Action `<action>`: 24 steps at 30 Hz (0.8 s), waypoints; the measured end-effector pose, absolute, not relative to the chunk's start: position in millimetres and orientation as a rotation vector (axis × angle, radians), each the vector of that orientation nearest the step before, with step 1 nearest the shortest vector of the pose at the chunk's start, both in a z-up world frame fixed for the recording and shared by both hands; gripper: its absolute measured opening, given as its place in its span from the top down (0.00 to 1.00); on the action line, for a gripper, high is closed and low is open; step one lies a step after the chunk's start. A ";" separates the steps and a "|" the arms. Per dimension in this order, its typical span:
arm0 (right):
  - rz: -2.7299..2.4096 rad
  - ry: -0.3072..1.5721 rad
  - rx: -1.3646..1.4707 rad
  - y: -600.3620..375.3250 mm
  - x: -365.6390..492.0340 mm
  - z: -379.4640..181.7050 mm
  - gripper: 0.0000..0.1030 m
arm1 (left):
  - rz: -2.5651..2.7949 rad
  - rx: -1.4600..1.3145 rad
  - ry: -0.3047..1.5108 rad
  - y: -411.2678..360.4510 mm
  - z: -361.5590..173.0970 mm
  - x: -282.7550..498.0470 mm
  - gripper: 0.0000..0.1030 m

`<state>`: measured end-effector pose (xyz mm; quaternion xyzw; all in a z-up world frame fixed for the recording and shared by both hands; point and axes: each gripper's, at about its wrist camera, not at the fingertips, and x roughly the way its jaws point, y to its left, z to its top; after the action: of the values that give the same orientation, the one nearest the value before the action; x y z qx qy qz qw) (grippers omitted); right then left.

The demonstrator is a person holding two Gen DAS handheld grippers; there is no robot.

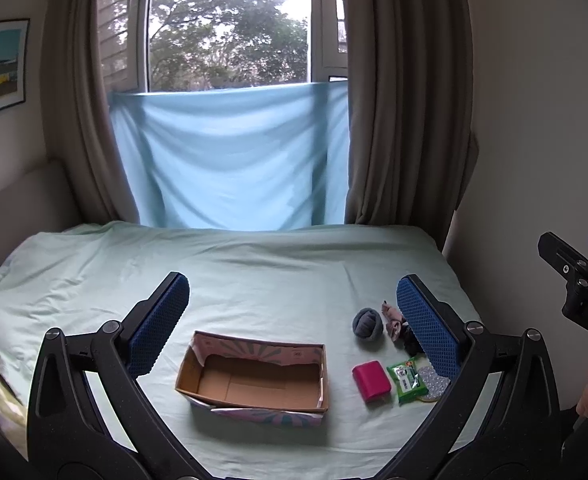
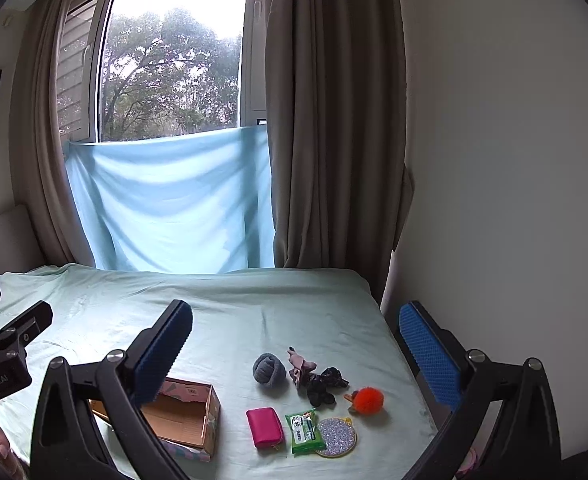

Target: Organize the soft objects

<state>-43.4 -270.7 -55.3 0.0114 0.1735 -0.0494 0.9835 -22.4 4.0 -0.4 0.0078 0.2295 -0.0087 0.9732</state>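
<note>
Lying loose, grey knitted ball (image 2: 269, 369), possibly yarn

Each handheld gripper has black, curved plastic arms with triangular cut-outs, joined by round silver pivot screws. The left gripper (image 1: 292, 320) and the right gripper (image 2: 294, 344) both carry flat fingers (image 1: 160, 322) faced with blue, diamond-textured pads (image 2: 430, 356). White lettering is printed on the black body of each tool, only partly readable in either view.
</note>
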 end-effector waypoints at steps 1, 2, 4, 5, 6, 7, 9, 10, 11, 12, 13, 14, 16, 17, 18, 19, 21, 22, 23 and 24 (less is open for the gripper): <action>-0.100 0.349 0.022 -270.6 -43.5 -55.6 0.00 | -0.019 0.016 0.463 4.7 -0.7 -22.0 0.00; -0.101 0.349 0.020 -270.1 -43.6 -55.1 0.00 | -0.019 0.016 0.464 5.2 -0.9 -21.8 0.00; -0.101 0.351 0.019 -267.9 -44.7 -54.2 0.00 | -0.025 0.012 0.467 6.1 -2.0 -21.8 0.00; -0.100 0.352 0.020 -268.2 -44.3 -53.8 0.00 | -0.028 0.010 0.470 6.3 -1.7 -20.9 0.00; -0.102 0.352 0.019 -267.3 -44.3 -53.7 0.00 | -0.030 0.008 0.473 6.0 -2.1 -20.3 0.00; -0.103 0.352 0.017 -267.7 -44.0 -53.3 0.00 | -0.032 0.008 0.475 6.2 -3.0 -20.4 0.00; -0.106 0.353 0.014 -266.8 -43.7 -53.6 0.00 | -0.037 0.007 0.478 6.8 -2.8 -19.7 0.00; -0.107 0.353 0.014 -266.4 -43.9 -54.1 0.00 | -0.039 0.006 0.480 6.8 -3.0 -19.7 0.00; -0.109 0.355 0.013 -266.8 -43.5 -54.3 0.00 | -0.040 0.005 0.481 6.8 -3.3 -19.5 0.00; -0.110 0.355 0.012 -265.6 -43.4 -55.1 0.00 | -0.040 0.004 0.484 7.2 -3.3 -19.2 0.00; -0.111 0.356 0.009 -265.1 -42.6 -55.2 0.00 | -0.040 0.003 0.485 7.3 -3.5 -19.0 0.00; -0.113 0.358 0.004 -264.9 -41.8 -55.8 0.00 | -0.039 0.003 0.487 7.7 -3.3 -18.5 0.00; -0.119 0.357 -0.001 -264.3 -41.0 -56.8 0.00 | -0.038 0.002 0.489 8.1 -3.7 -17.8 0.00; -0.121 0.357 -0.001 -263.7 -42.2 -56.0 0.00 | -0.036 0.001 0.489 8.1 -3.8 -17.0 0.00; -0.120 0.358 0.002 -264.3 -41.7 -55.9 0.00 | -0.034 0.001 0.490 8.4 -3.9 -16.7 0.00; -0.121 0.358 0.003 -263.6 -41.5 -55.7 0.00 | -0.033 -0.001 0.490 8.3 -3.9 -16.0 0.00; -0.121 0.359 0.006 -264.4 -40.7 -55.5 0.00 | -0.032 -0.002 0.493 7.5 -4.1 -13.6 0.00; -0.121 0.360 0.006 -264.6 -40.4 -55.5 0.00 | -0.032 -0.002 0.494 7.5 -4.6 -12.9 0.00; -0.120 0.360 0.006 -264.4 -40.0 -55.3 0.00 | -0.031 -0.001 0.495 7.3 -4.9 -12.3 0.00; -0.121 0.360 0.006 -264.6 -40.4 -55.6 0.00 | -0.031 0.000 0.496 6.7 -5.7 -12.1 0.00</action>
<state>-40.4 -264.6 -55.6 0.0029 0.1788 -0.0602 0.9820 -12.1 6.7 -5.7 0.0001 0.2455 -0.0152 0.9693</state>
